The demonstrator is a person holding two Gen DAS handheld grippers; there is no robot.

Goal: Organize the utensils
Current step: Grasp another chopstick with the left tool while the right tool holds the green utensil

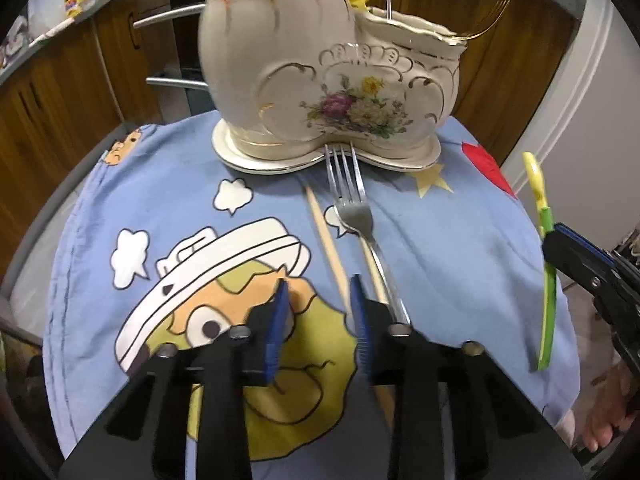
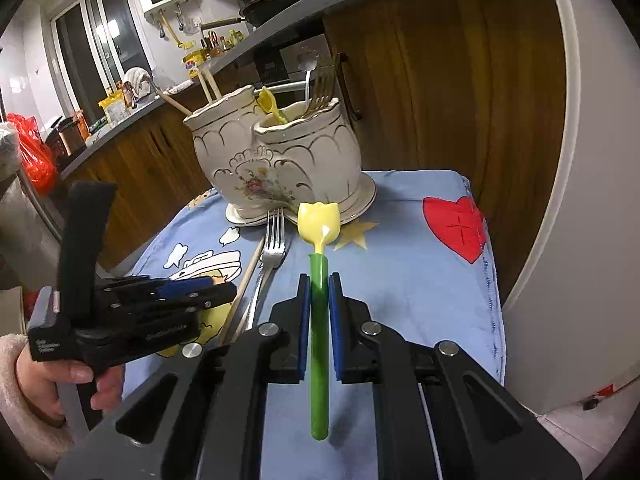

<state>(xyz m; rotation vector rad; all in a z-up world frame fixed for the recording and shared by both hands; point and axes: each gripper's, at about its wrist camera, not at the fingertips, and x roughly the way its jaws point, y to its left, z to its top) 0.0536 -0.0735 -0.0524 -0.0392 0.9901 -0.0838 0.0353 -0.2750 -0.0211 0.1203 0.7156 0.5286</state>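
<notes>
- We hold the tulip spoon (image 2: 319, 320) in the right gripper (image 2: 319, 292), its jaws pressed on the green handle just below the yellow, tulip-shaped bowl; the handle runs back between the fingers toward the camera, so the bowl leads. We judge this grip is meant to carry it, bowl first, to the holder.
- The spoon is lifted off the blue cartoon cloth (image 2: 400, 272) that covers the table, near the cloth's right side and on the near side of the holder; from the left wrist view it hangs tilted in the air at far right (image 1: 546, 280).
- The ceramic holder (image 2: 280, 148) stands at the far end on its own plate (image 2: 366, 200). It is cream with gold trim and a flower print, with two compartments: the taller left one holds wooden chopsticks, the lower right one a gold fork (image 2: 322, 92), a clear-handled piece and another yellow tulip utensil (image 2: 269, 104). That sorting suggests our spoon belongs in the right compartment.
- A steel fork (image 1: 352, 216) lies on the cloth, tines touching the plate's rim, with loose chopsticks (image 1: 328, 248) beside and under it, still to be put away.
- The left gripper (image 1: 320, 320) hovers low over those pieces, jaws moderately apart and holding nothing, seemingly lined up for a chopstick.
</notes>
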